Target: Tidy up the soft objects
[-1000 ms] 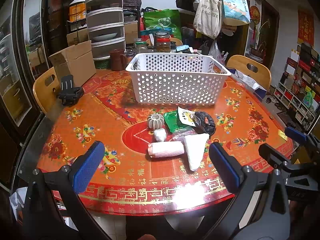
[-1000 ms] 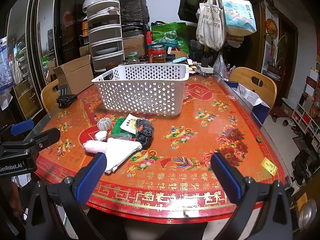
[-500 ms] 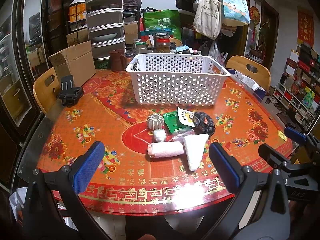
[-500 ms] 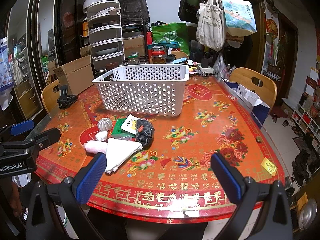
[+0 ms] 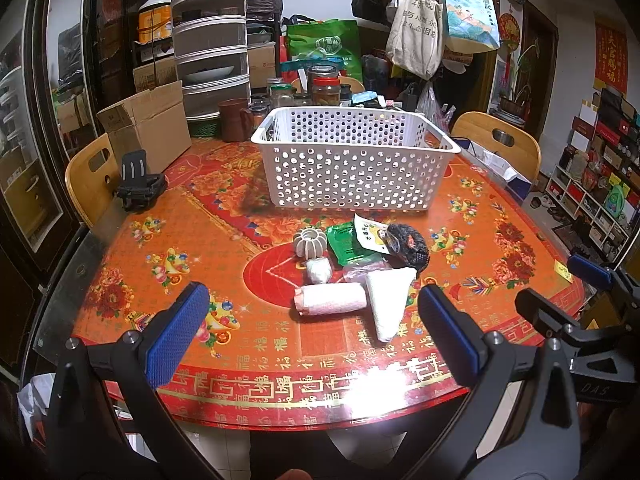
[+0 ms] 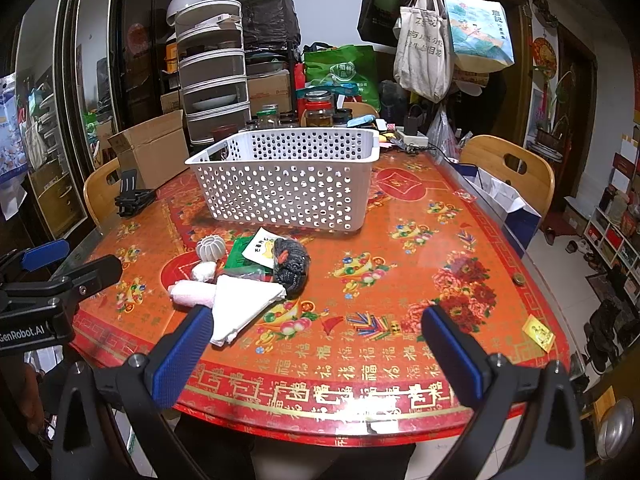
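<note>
Nearest to us, the left tool (image 5: 308,328) hangs at the table (image 5: 200,248) edge, fingers spread wide and empty. Same for the right tool (image 6: 316,344): parted, gripping nothing. Checked against the views a second and half a second back, nothing has changed. Neither tool has advanced and the pile sits exactly as it did, so my read is the sorting hasn't begun.

Just past the fingertips lies the soft stuff. A pink rolled towel (image 5: 330,299) touches a folded white cloth (image 5: 388,300) on its right. Behind them sit a small white bundle (image 5: 319,271) and a pale ribbed ball (image 5: 310,243), with a green packet (image 5: 344,242), a yellow-and-white sachet (image 5: 370,234) and a black knitted piece (image 5: 408,242) crowded together.

Farther back stands the white perforated basket (image 5: 352,168), upright, with nothing showing through its holes and well apart from the pile. It's the likely destination.

The rolled towel is closest to the left tool, so it looks the natural first pick.
</note>
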{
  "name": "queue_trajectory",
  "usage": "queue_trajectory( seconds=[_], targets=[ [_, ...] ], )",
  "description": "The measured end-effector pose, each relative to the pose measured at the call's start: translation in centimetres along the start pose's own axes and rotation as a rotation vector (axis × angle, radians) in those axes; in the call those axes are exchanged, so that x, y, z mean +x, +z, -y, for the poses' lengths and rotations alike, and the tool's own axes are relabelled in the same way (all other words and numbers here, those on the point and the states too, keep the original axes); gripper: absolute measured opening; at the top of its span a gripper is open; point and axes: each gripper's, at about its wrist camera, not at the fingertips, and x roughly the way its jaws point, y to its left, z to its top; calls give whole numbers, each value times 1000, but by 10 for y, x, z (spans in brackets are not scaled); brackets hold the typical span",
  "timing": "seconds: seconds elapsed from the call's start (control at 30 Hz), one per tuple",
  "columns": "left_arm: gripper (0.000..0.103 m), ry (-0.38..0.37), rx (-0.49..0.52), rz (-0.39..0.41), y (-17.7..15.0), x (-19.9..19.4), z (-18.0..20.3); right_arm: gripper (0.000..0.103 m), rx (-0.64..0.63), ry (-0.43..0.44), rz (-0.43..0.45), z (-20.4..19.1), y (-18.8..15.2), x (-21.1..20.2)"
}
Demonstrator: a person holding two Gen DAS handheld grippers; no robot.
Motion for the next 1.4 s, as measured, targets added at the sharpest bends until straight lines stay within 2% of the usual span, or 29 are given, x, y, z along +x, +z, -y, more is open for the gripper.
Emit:
queue_trajectory(
  seconds=[0.3, 0.47, 0.57, 0.63, 0.7, 0.77, 0.97, 1.1, 1.2, 1.4],
  targets=[
    [103, -6, 7, 10, 0, -1, 0, 103, 1, 8, -3, -3, 0, 1],
    [103, -37, -34, 12, -1, 9, -11, 103, 23, 58, -13, -2, -5, 15],
    [103, -55, -57, -18, -2, 26, -22, 103, 50, 102, 14, 1, -11, 27],
    [103, -30, -62, -39, -3, 40, -27, 103, 57, 117, 48, 2, -15, 33],
    [103, 8, -44, -77, -5, 55, -30, 103, 41, 117, 31, -2, -17, 43],
    [103, -18, -28, -104, -9, 69, -31, 103, 46, 164, -21, -3, -20, 55],
    [103, -102, 18, -115, -20, 93, -25, 103, 82, 155, -87, -4, -27, 77],
    [103, -125, 66, -122, -24, 110, -14, 102, 82, 185, -113, -7, -31, 89],
    [103, -164, 64, -149, -26, 126, -9, 99, 74, 191, -122, -10, -31, 95],
    [103, -176, 60, -167, -32, 148, -8, 96, 82, 195, -120, -4, -28, 101]
  ],
)
